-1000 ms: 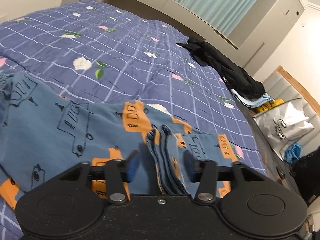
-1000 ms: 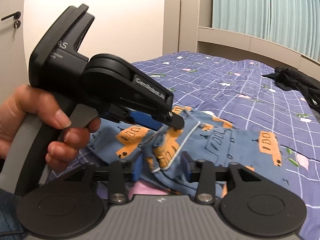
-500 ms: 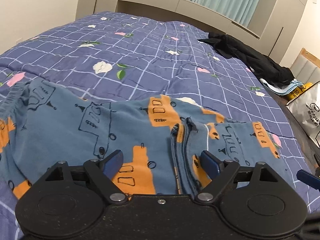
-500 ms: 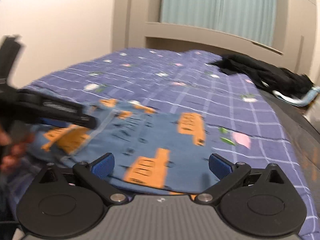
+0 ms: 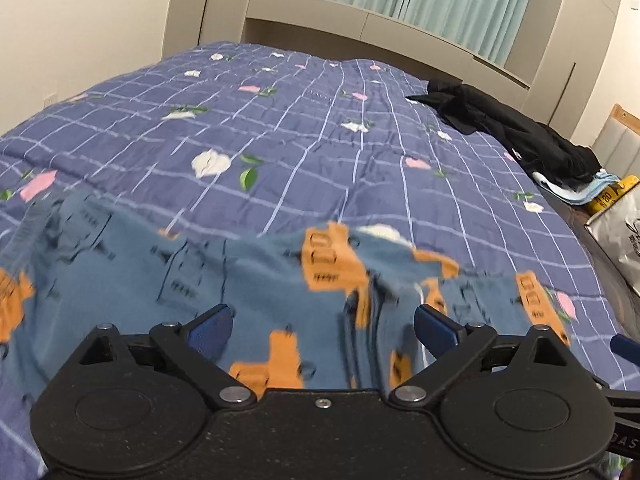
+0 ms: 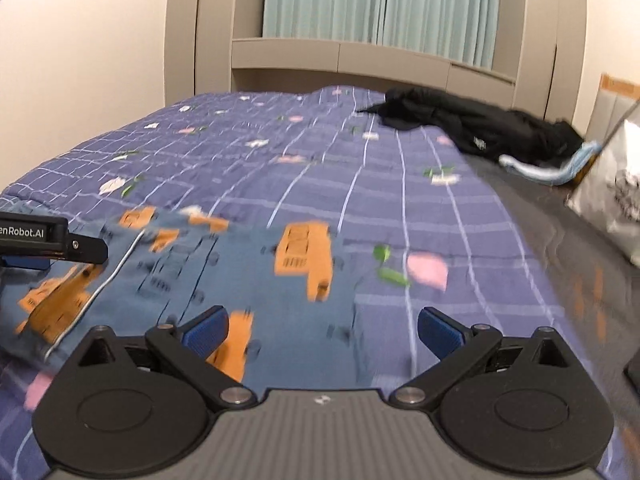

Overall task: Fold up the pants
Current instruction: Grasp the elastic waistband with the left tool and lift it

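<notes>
The blue pants (image 5: 200, 280) with orange bus prints lie flat on the purple checked bedspread (image 5: 304, 140). A bunched fold of the pants (image 5: 376, 320) stands up near the right side of my left gripper (image 5: 322, 326), which is open and empty above the cloth. In the right wrist view the pants (image 6: 240, 264) spread to the left, with a white drawstring (image 6: 108, 276) across them. My right gripper (image 6: 322, 326) is open and empty over the pants' right edge. The tip of the left gripper (image 6: 52, 240) shows at the left edge.
A black garment (image 5: 508, 136) lies at the bed's far right over light blue cloths (image 5: 576, 190). A white plastic bag (image 5: 620, 236) and a yellow item stand off the bed's right side. A beige headboard shelf and teal curtains are behind.
Both grippers opened and let go of the pants, which dropped flat on the bed. The right gripper swung to the right, away from the left gripper.
</notes>
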Demonstrator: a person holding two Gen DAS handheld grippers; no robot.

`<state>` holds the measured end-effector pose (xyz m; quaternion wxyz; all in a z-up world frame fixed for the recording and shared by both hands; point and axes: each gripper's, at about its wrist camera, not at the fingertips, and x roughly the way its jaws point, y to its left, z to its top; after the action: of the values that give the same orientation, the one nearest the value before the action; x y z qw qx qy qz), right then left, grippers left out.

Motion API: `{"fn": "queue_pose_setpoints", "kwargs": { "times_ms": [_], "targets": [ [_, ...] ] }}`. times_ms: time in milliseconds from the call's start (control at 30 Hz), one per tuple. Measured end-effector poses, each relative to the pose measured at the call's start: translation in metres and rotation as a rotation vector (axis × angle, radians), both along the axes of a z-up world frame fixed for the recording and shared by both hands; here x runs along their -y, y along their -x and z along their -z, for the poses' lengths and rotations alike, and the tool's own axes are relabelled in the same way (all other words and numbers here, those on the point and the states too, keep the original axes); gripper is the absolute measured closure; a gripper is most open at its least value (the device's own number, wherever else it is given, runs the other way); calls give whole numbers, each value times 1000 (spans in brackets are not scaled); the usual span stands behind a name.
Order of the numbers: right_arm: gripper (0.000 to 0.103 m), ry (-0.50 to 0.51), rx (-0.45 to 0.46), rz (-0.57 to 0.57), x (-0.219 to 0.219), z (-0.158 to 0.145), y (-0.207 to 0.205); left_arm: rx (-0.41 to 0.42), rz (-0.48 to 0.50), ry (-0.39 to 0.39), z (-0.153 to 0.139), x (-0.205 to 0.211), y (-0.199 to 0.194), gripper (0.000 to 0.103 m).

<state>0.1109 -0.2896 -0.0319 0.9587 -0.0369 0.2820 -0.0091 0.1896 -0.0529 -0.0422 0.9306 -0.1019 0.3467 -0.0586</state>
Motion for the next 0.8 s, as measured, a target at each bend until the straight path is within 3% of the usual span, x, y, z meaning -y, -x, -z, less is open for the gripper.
{"fn": "queue_pose_setpoints", "kwargs": {
  "times_ms": [133,300,433,633,800],
  "targets": [
    [0,57,-12,5,0,-1,-31,-23,-33,-32,4,6,-16,4],
    [0,87,-59,7,-1,7,-52,-36,-40,-12,11,-1,-10,1],
    [0,62,-48,-2,-5,13,-37,-7,-25,-14,8,-9,10,1],
    [0,2,18,-57,-28,8,-6,94,-100,76,-7,-37,59,1],
    [0,37,105,-168,-69,0,11,127,-180,42,-12,-59,85,1]
  ]
}}
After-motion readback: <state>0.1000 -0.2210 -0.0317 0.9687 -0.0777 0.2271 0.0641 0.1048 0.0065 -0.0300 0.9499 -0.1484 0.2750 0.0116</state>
